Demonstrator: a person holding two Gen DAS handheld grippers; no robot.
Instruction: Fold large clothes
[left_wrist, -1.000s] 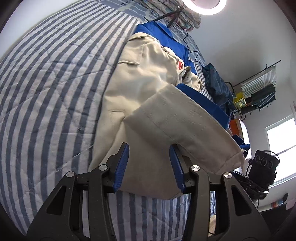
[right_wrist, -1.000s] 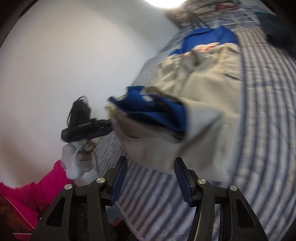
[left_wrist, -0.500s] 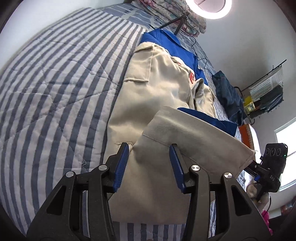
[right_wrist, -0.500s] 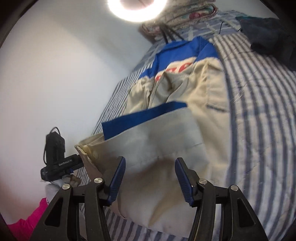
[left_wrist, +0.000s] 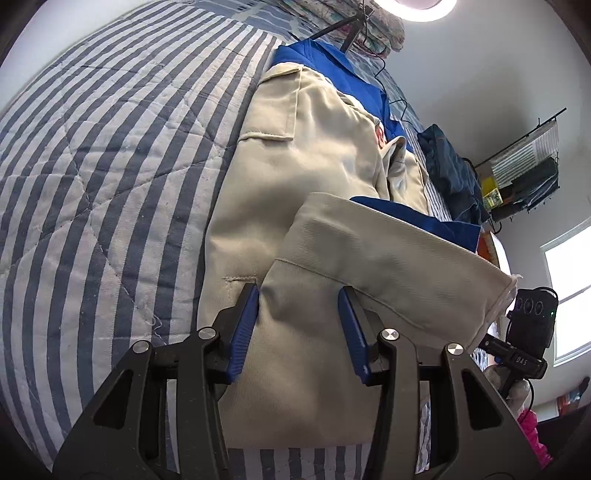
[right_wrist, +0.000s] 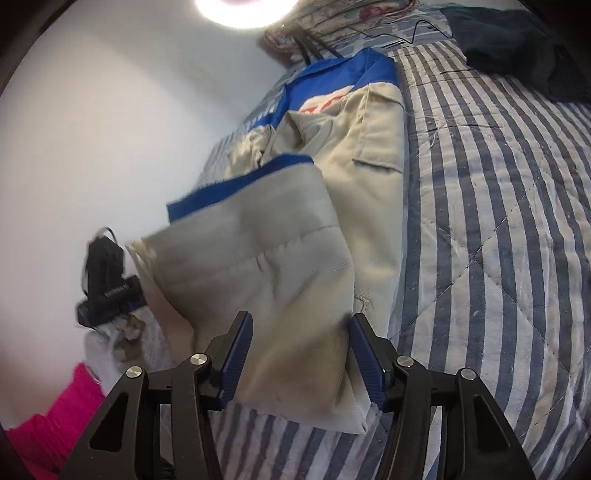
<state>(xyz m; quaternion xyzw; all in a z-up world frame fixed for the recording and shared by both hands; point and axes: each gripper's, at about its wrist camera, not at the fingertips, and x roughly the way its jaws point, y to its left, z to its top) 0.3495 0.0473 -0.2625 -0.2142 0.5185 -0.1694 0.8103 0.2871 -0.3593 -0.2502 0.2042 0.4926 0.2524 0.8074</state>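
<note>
On the striped quilt (left_wrist: 92, 177), beige jacket (left_wrist: 303, 155), apparently part-folded.

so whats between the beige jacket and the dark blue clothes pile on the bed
In the right wrist view, only bare striped quilt lies between the beige jacket and the dark blue pile.

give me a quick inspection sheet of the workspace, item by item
surface: bed with blue and white striped quilt.
job's things: beige and blue jacket lying lengthwise, its sleeve folded across the body.
clutter: dark blue garment beyond the jacket; patterned bedding at the head.
grippers: left gripper open over the jacket hem; right gripper closing, cloth between the pads, no grip seen.
cables: black cable trailing over the bed's far end.
surroundings: ring light, wall rack, window.
</note>
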